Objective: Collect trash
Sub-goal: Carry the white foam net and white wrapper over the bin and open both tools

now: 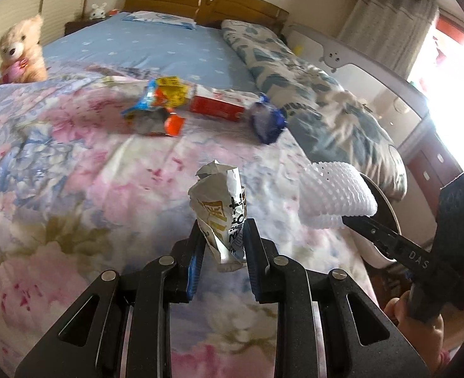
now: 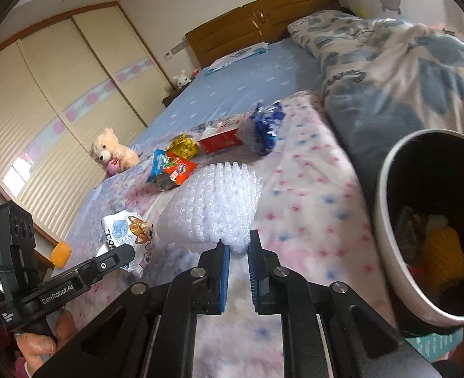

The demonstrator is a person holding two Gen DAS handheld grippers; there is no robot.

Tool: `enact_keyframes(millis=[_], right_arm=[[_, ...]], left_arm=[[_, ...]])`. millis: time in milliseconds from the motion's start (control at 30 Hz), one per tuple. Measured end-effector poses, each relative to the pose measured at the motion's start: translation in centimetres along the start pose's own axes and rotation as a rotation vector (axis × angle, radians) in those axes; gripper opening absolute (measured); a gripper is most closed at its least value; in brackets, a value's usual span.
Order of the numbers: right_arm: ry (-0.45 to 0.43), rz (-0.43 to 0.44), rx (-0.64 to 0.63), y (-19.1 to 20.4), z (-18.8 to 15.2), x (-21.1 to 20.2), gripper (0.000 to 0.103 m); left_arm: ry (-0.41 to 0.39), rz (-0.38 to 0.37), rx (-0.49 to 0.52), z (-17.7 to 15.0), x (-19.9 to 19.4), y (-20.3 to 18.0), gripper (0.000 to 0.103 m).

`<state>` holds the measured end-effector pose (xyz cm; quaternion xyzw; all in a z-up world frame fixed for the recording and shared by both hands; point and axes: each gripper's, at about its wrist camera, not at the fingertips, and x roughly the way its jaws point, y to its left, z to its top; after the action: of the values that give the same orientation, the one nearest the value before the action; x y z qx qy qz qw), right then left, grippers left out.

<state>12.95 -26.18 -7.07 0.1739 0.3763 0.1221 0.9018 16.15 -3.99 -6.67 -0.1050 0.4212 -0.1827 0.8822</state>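
While left gripper (image 1: 222,236) pinches crumpled wrapper (image 1: 221,208), right gripper (image 2: 239,249) pinches foam net (image 2: 213,208).

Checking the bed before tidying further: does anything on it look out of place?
Yes. Litter lies mid-bed on the floral quilt: a torn snack wrapper, a red carton on its side, and a crumpled blue wrapper.

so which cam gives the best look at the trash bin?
Right wrist. The trash bin fills the right side there, with its open mouth toward the camera and rubbish visible inside. In the left wrist view only a thin sliver of its rim shows behind the white foam net and the right gripper.
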Motion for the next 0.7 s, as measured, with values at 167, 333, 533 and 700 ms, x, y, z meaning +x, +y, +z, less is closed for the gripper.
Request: enact_keyframes(millis=[167,333,533,700], right_arm=[[-0.025,-0.018,0.037,-1.9,-0.6,-2.2,0.011],[-0.05,-0.041,0.071,-3.8,-1.1,-4.2,0.011],[-0.072,-0.07,0.1,-5.8,-1.4,-6.1,0.011],[-0.097,-0.094,0.122,-7.3,-1.5,-7.5,0.011]], left_arm=[[0.013,-0.019,0.042,-0.4,0.3,-2.4,0.023],[0.025,-0.034,0.079,-0.6,0.7,-4.5,0.023],[0.042,-0.054,0.123,-0.7,1.2,-6.8,0.023],[0.048,-0.069,0.163,-0.6,1.5,-8.7,0.023]])
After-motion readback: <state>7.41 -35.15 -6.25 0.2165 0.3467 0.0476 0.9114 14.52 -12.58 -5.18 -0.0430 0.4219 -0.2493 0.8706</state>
